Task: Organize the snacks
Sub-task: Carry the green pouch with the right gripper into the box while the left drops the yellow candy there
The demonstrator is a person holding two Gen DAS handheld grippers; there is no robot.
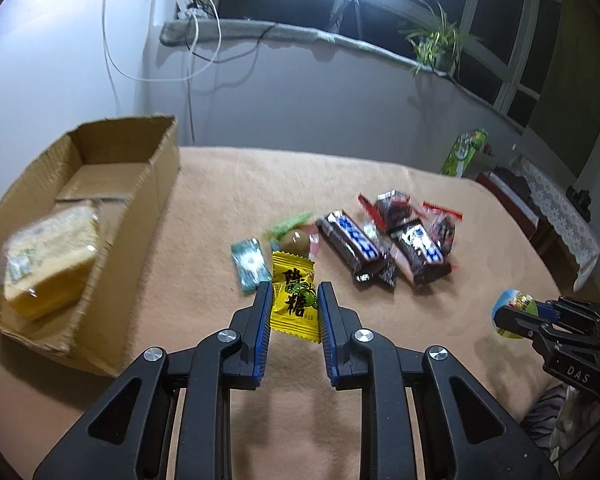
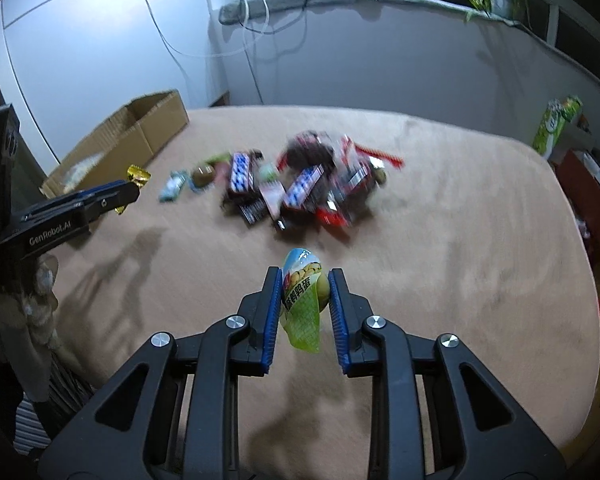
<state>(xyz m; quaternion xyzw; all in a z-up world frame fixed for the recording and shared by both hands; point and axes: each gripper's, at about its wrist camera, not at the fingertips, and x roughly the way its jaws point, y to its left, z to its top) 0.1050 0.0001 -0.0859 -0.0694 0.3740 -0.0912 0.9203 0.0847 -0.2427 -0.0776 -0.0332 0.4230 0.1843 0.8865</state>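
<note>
The left gripper (image 1: 293, 312) clutches a yellow candy (image 1: 294, 300), the right gripper (image 2: 305, 300) an egg packet (image 2: 303, 304); best carry both over the box (image 1: 156, 184) rim before releasing.

The left claw (image 1: 294, 300) is reaching forward from the bottom centre of its own view, its two blue-padded fingers (image 1: 263, 320) pinching a yellow candy (image 1: 293, 300) between them. In the right wrist view it is entering from the left edge, fingers pointing right. The right claw (image 2: 305, 284) is likewise reaching up from the bottom centre of its view, fingers (image 2: 274, 308) clamping a green packet (image 2: 303, 300) that is standing upright between the pads. In the left wrist view it is showing at the lower right edge.
</note>
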